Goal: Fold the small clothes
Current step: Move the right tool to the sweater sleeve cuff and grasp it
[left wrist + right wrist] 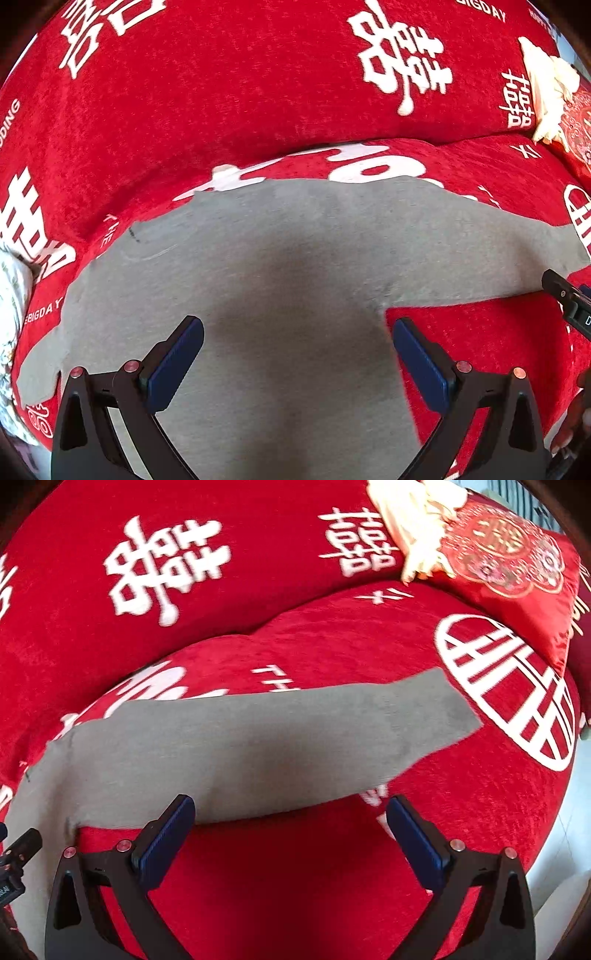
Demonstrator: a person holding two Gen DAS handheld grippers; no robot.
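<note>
A grey garment [280, 266] lies flat on a red sofa seat [480, 332]. One long grey part [258, 738] stretches to the right across the seat in the right wrist view. My left gripper [295, 328] is open and hovers over the garment's wide part. My right gripper [290, 806] is open and empty, just in front of the near edge of the long grey part. The right gripper's tip shows at the right edge of the left wrist view [569, 299].
The red sofa back [258, 81] with white characters rises behind the seat. A red embroidered cushion [509, 561] and a cream cloth [413, 520] lie at the back right. A pale patterned cloth [11, 295] lies at the left. Light floor [569, 842] shows at the right.
</note>
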